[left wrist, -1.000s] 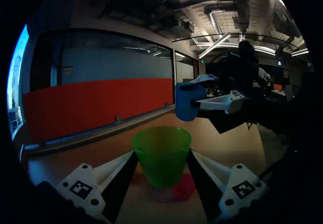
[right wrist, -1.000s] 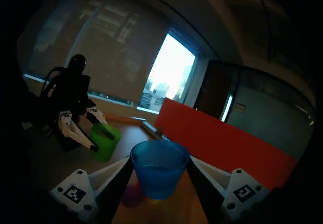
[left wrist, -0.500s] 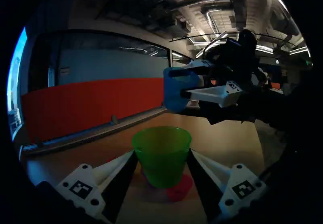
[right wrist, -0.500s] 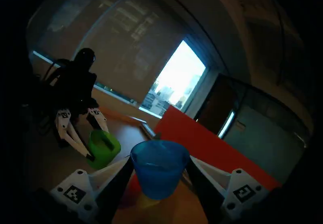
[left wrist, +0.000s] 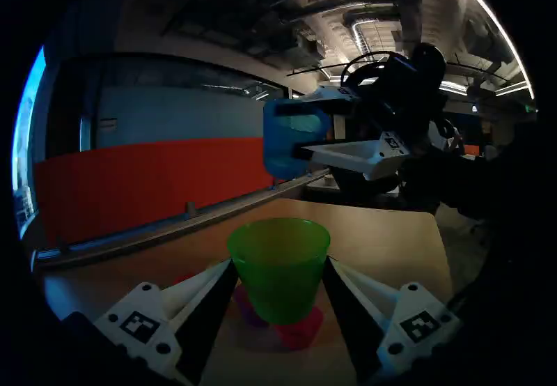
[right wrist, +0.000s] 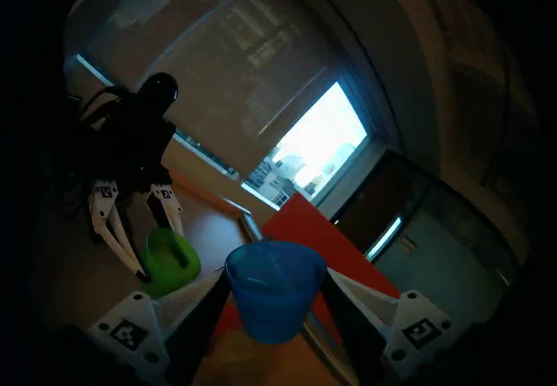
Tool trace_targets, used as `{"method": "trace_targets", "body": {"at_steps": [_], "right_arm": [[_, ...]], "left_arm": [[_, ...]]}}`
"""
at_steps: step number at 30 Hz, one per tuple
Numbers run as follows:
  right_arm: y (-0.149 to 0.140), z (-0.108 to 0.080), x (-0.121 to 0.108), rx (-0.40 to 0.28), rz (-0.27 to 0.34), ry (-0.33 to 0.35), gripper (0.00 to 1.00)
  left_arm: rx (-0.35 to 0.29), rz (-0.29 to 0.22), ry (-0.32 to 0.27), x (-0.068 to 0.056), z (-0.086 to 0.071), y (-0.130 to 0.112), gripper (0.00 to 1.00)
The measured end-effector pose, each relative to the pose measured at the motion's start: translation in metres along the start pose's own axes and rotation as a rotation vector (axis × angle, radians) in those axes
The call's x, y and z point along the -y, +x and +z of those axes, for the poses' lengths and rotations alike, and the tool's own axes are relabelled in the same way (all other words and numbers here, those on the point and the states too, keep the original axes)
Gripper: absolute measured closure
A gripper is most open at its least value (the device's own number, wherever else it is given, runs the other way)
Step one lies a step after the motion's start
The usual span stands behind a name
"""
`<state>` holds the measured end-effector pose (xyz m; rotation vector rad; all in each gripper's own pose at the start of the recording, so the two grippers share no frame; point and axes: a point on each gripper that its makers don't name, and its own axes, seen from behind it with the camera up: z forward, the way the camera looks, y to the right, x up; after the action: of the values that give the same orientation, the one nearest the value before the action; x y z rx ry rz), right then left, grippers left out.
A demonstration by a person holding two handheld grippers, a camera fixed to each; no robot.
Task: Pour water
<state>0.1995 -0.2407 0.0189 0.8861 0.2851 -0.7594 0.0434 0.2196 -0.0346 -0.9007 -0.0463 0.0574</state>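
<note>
In the left gripper view my left gripper [left wrist: 279,274] is shut on a green cup [left wrist: 279,269], held upright just above the wooden table [left wrist: 390,236]. Above and a little beyond it hangs the blue cup [left wrist: 287,139], tilted toward the left, gripped by my right gripper [left wrist: 306,129]. In the right gripper view that right gripper [right wrist: 275,295] is shut on the blue cup [right wrist: 273,290], with water inside it. Lower left there, the green cup [right wrist: 167,260] sits between the left gripper's [right wrist: 150,246] white fingers.
A red wall panel [left wrist: 153,180] and a ledge run along the table's far side. Pink and purple shapes [left wrist: 296,330] lie on the table under the green cup. A bright window [right wrist: 313,142] lies behind. A person's dark sleeve [left wrist: 473,191] is at the right.
The right gripper has lifted the blue cup higher and moved it over the green cup, tilting it more. The left gripper and green cup have stayed in place.
</note>
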Motion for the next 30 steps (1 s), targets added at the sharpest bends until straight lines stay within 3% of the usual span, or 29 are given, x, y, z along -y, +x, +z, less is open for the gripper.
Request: {"method": "trace_targets", "body": {"at_steps": [30], "right_arm": [[0.038,0.028,-0.007,-0.009,-0.287,0.008,0.10]], "left_arm": [[-0.031,0.001,-0.031,-0.014,-0.001,0.010,0.17]]}}
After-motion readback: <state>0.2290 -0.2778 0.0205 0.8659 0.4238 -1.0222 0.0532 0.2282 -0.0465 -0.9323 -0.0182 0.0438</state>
